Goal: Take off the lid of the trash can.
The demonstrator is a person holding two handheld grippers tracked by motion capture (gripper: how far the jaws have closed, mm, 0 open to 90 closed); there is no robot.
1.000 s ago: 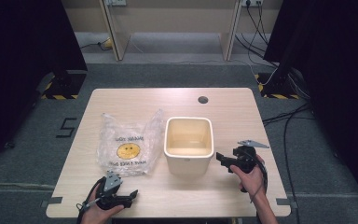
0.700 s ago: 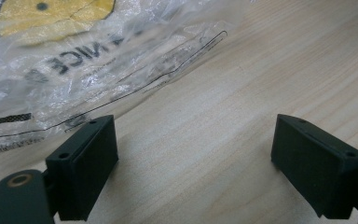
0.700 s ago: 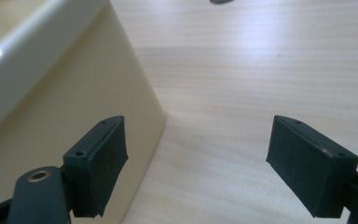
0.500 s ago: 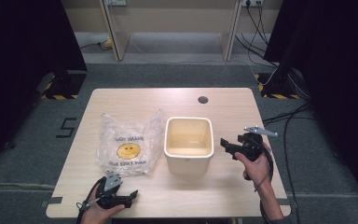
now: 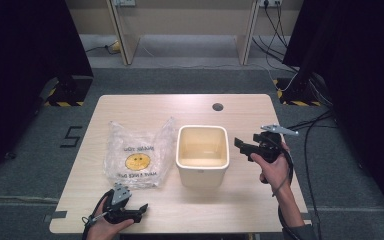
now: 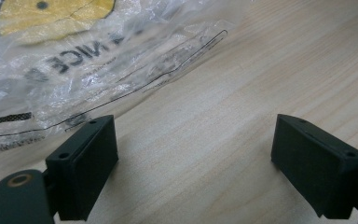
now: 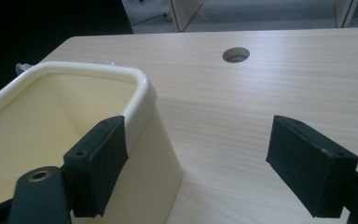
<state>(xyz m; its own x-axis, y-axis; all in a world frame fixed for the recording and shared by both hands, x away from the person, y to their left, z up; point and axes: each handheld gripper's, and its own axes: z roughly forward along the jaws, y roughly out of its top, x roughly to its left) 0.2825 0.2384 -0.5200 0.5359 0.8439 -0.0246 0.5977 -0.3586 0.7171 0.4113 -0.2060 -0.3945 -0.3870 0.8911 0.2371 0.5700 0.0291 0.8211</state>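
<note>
At the table's [image 5: 145, 107] near left edge, the left gripper [image 5: 136, 209] rested low over the wood, its 2 jaws spread wide with only bare tabletop between them. Just beyond it lay the clear plastic bag [image 5: 136, 157] (a yellow smiley face and upside-down black lettering printed on it), flat on the table and close to the gripper's left jaw in the left gripper view, though not touching it. Right of the bag, and just beside it, stood the cream bin [image 5: 202, 154], upright and hollow. Farther right, the right gripper [image 5: 241, 144] was held above the table, pointing at the bin's right wall, its jaws wide apart and holding nothing; its left jaw sat close by the bin's rim.
</note>
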